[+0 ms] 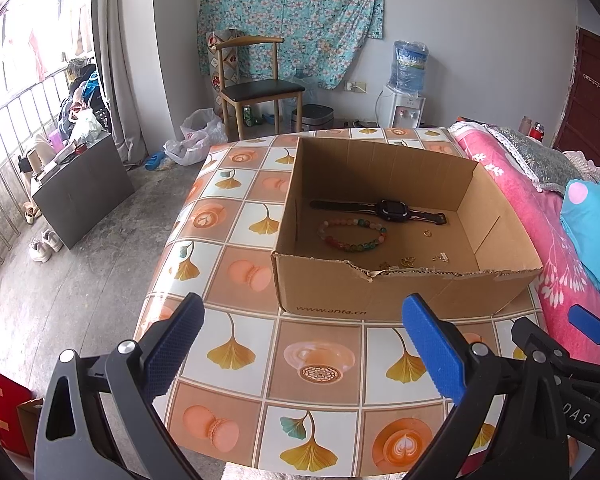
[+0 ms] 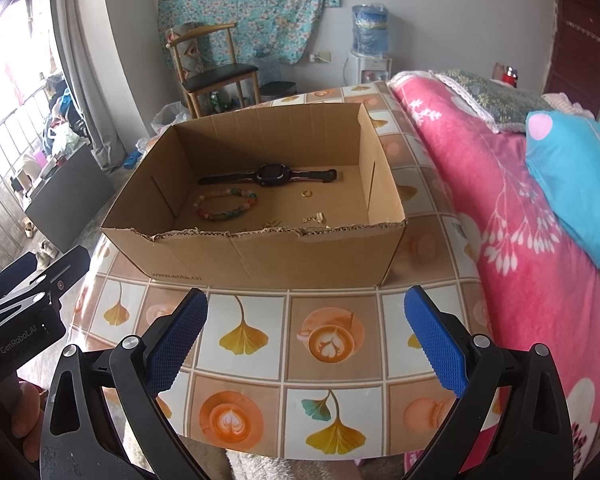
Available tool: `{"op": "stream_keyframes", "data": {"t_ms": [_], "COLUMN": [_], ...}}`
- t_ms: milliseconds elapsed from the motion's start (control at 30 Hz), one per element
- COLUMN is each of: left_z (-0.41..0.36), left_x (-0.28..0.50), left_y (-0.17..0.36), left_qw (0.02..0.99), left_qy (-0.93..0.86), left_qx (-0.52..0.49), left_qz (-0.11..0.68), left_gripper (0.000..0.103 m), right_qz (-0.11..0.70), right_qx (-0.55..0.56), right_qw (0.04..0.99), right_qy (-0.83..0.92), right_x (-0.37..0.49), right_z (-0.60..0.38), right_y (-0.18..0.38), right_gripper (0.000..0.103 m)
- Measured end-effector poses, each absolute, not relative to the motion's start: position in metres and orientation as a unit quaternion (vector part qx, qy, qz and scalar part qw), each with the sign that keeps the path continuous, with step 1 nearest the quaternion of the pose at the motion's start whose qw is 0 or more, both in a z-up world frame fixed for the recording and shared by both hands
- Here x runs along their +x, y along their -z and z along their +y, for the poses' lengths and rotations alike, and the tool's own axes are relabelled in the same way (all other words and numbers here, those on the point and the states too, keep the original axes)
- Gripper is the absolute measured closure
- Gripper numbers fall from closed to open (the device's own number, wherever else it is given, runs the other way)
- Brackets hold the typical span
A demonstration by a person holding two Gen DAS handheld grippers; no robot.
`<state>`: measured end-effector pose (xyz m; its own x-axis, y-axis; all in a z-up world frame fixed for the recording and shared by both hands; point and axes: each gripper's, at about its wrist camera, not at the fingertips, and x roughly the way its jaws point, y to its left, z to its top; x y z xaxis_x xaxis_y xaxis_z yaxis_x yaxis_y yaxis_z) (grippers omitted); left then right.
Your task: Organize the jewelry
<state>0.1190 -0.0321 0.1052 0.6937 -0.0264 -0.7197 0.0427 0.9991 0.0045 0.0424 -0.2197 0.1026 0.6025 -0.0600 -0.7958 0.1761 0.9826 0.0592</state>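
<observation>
Cardboard box [image 1: 400, 292] sits on the tiled-cloth bench [image 1: 320, 360]. Inside, a black watch [image 1: 384, 210] lies lengthwise along the far wall, a round beaded bracelet [image 1: 354, 236] just nearer. Left claw [image 1: 304, 344] and right claw [image 2: 306, 340] both gape, empty.

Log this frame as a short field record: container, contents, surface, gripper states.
container: open cardboard box, near rim torn
contents: black watch, beaded bracelet, gold ring, small gold pieces by near wall
surface: table with patterned tablecloth
left gripper: jaws open, empty, short of box
right gripper: jaws open, empty, short of box
</observation>
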Motion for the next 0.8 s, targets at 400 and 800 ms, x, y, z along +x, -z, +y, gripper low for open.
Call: {"op": "stream_keyframes", "data": {"t_ms": [400,800], "left_z": [-0.0337,-0.0335], "left_x": [0.1191,0.1187], "left_y": [-0.1046,-0.1045], "left_qw": [0.920,0.920], "left_qy": [0.017,0.017], "left_qx": [0.009,0.009], "left_qz": [0.391,0.391], "left_gripper": [0.005,0.005], "right_qz": [0.441,0.441], "right_qx": [0.067,0.067], "right_qw": [0.893,0.892], "right_qy": [0.067,0.067], "right_x": [0.0420,0.0427], "right_z": [-0.2188,-0.2202], "right_y": [-0.1029,-0.1038], "right_gripper": [0.008,0.008]}}
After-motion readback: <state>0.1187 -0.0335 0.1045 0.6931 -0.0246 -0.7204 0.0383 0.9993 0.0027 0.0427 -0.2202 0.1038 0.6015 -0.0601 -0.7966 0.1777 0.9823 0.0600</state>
